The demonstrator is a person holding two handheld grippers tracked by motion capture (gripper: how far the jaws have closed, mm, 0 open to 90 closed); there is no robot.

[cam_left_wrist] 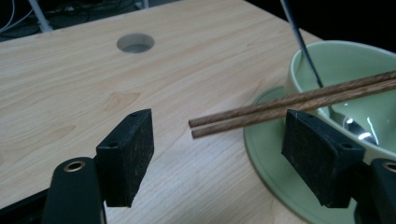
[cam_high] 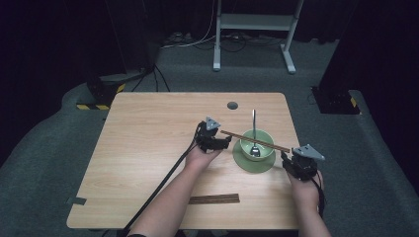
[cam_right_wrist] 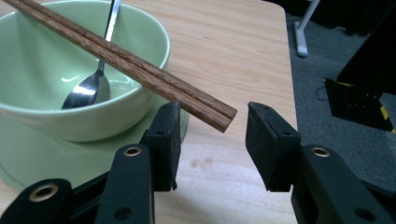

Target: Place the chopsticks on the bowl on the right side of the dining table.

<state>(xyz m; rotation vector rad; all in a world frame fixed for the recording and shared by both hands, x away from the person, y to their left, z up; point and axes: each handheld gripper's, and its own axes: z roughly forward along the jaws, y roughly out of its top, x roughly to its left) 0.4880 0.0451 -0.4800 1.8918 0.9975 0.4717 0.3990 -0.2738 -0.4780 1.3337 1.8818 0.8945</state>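
You're working at a light wooden table (cam_high: 148, 148) on grey carpet in a dark room, a white stand (cam_high: 254, 29) behind. A green bowl (cam_high: 264, 140) is sitting on its saucer (cam_high: 247, 165) (spoon (cam_high: 254, 138) inside), chopsticks (cam_high: 254, 140) lying across the rim. Left gripper (cam_left_wrist: 219, 154) is gaping wide around their tips; right gripper (cam_right_wrist: 212, 144) is standing open at the other end, not touching. Another pair (cam_high: 214, 199) is lying near you.
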